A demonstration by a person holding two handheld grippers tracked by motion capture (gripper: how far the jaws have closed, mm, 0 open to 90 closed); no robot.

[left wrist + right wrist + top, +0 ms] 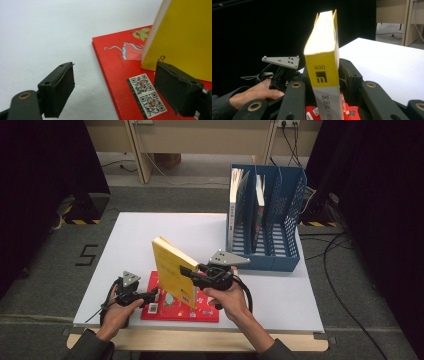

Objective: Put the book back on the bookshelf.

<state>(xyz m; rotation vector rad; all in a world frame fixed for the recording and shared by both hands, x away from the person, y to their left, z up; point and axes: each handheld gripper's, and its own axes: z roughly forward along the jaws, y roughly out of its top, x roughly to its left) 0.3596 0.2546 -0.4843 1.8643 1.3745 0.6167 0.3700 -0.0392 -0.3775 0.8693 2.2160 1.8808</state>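
My right tongs (187, 272) are clamped on the yellow book (172, 277), one pad on each cover near its lower end, and they carry it tilted above the bench (280, 295). In the right gripper view the spine (325, 75) faces me, with the jaws pressed flat against both sides of it and the page block rising between them. The book's lower corner hangs over the red book (170, 312); whether the two touch I cannot tell.

My left tongs (155, 295) stand wide apart and hold nothing. In the left gripper view one pad (58, 92) hangs over the bare white bench, the other (176, 88) over the red book's cover, just beside the two QR codes (147, 96) printed there and right below the bottom corner of the yellow book (185, 37). The edge of the red book runs through the gap between the pads, and neither pad presses on it.

The red book lies flat at the near edge of the bench, between my two hands. Well apart, at the far right of the bench, stands a blue file rack (287, 215) with books (239, 200) upright in its left compartments.
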